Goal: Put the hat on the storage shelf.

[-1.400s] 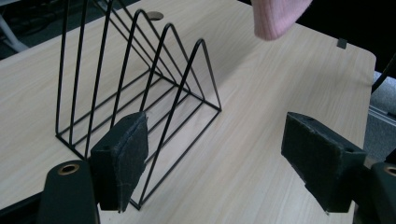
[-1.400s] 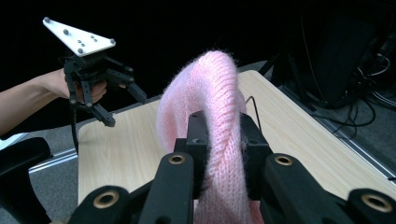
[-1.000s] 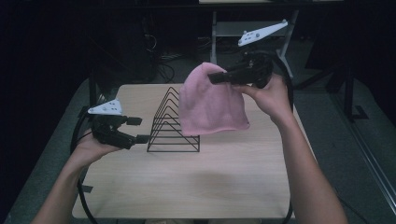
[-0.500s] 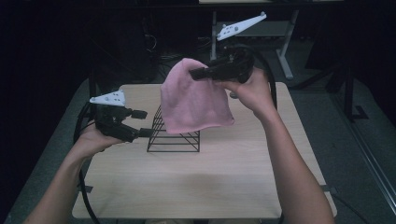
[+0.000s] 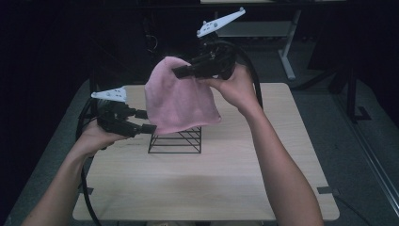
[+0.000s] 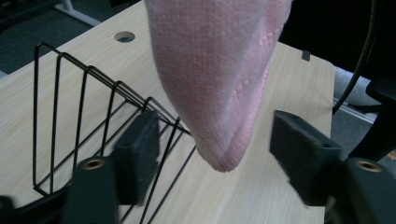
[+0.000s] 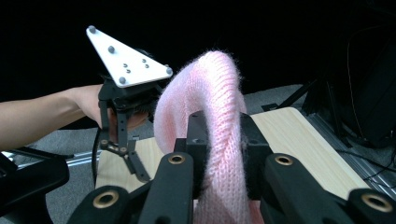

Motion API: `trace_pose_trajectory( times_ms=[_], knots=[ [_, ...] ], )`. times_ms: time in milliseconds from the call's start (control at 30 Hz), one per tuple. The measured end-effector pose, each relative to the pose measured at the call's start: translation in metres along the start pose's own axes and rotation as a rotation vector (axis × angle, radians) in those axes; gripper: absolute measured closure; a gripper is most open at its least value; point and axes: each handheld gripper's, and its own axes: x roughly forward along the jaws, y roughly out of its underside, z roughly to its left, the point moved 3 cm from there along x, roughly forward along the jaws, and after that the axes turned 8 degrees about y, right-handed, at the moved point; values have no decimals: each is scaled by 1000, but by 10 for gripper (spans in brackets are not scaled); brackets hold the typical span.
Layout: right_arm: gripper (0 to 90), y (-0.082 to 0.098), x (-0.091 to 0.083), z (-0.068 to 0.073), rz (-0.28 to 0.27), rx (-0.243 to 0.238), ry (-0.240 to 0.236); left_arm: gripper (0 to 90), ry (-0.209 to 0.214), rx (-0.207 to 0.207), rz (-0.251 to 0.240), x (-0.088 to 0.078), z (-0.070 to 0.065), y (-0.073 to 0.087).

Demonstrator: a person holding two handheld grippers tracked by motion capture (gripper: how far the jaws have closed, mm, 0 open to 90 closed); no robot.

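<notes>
The table [image 5: 263, 188] is a pale wooden top, with a round hole [image 6: 124, 36] in it. A pink knitted hat [image 5: 179, 101] hangs in the air over the middle of the table, above and partly in front of the rack [image 5: 176, 140], a black wire frame of triangular dividers standing on the tabletop. The right gripper [image 5: 181, 72] holds the hat from the far right, jaws clamped tight on a fold of the knit near its top. The left gripper [image 5: 147, 121] sits at the near left, beside the rack. Its jaws have just been closing; they stand apart, one on either side of the hat's low corner, pads not touching it.
</notes>
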Motion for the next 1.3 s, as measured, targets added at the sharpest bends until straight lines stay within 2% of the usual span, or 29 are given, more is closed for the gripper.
trace_pose_trajectory(
  times_ms=[200,233,267,333,433,600,700,867,1033,1167,1300],
  knots=[
    [782,-5,5,-2,-15,-8,-5,558,32,-15,-4,-3,7,-2],
    [782,-5,7,-4,-15,-11,-9,629,31,-13,-2,-2,8,-3],
    [782,-5,7,-4,-15,-11,-9,629,31,-15,-1,-2,9,-4],
    [782,-5,9,-7,-16,-7,-11,706,31,-10,10,-1,12,-5],
    [782,-4,12,-11,-21,2,-8,765,15,-4,19,0,16,-9],
    [780,-3,15,-19,-27,9,5,795,-42,17,67,-1,25,-16],
    [779,-1,17,-26,-21,9,38,803,-98,28,90,-2,33,-19],
    [779,4,23,-35,-15,31,41,808,-101,14,95,1,42,-17],
    [776,7,30,-38,-9,30,38,808,-119,6,108,3,49,-15],
    [775,12,31,-41,-6,22,48,808,-130,3,119,5,53,-14],
    [775,20,30,-44,-4,34,48,805,-142,4,135,8,56,-12]
  ],
)
